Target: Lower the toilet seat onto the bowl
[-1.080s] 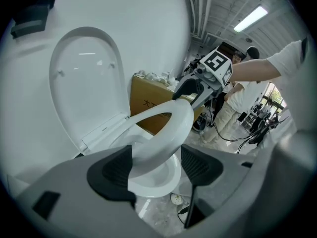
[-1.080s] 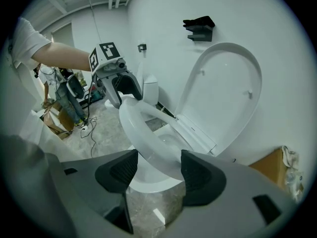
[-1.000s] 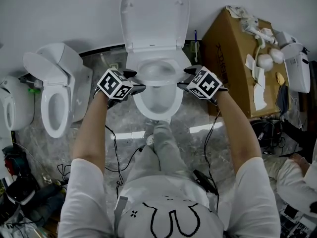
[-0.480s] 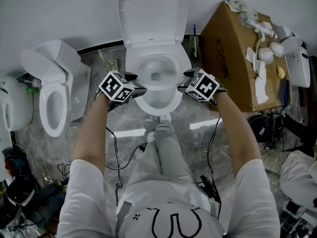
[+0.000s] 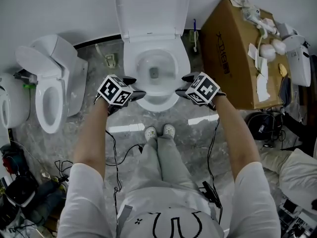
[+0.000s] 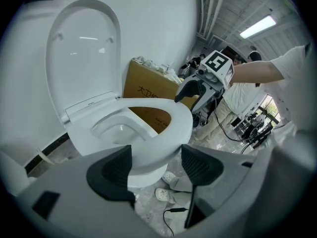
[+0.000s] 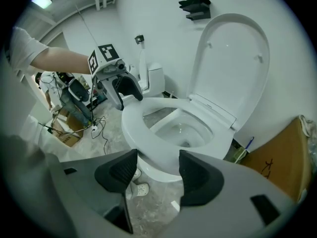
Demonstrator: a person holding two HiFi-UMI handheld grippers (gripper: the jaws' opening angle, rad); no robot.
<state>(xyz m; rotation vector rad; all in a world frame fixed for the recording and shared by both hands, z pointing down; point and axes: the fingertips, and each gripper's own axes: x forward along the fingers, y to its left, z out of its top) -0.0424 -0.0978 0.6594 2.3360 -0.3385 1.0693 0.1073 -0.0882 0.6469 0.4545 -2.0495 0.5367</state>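
**While its lid stands up, the seat hangs tilted just over the bowl**

Where the bowl (image 5: 167,63) meets the wall, the lid (image 5: 151,9) stands upright. The toilet seat (image 5: 131,66) runs lengthwise from the hinge at that end to its rounded front, which points at the person's shoes (image 5: 158,131).

From the head view the seat looks flat on the bowl. The gripper views show otherwise: the ring is tilted, front end a little above the bowl's rim. In the left gripper view the cardboard box (image 6: 143,90) beyond the bowl shows through the ring. In the right gripper view a strip of floor shows through it.

The left gripper (image 5: 134,87) is at the bowl's left front and the right gripper (image 5: 184,86) at its right front, facing each other across the seat. Both sets of jaws stand wide apart and are clamped on nothing. In each gripper's own view the seat's near edge fills the gap between the pads, just beyond them. Each view also shows the other gripper's dark fingers against the far edge of the ring, though which face they touch cannot be told.

A second toilet (image 5: 52,98) stands well to the left of the bowl.
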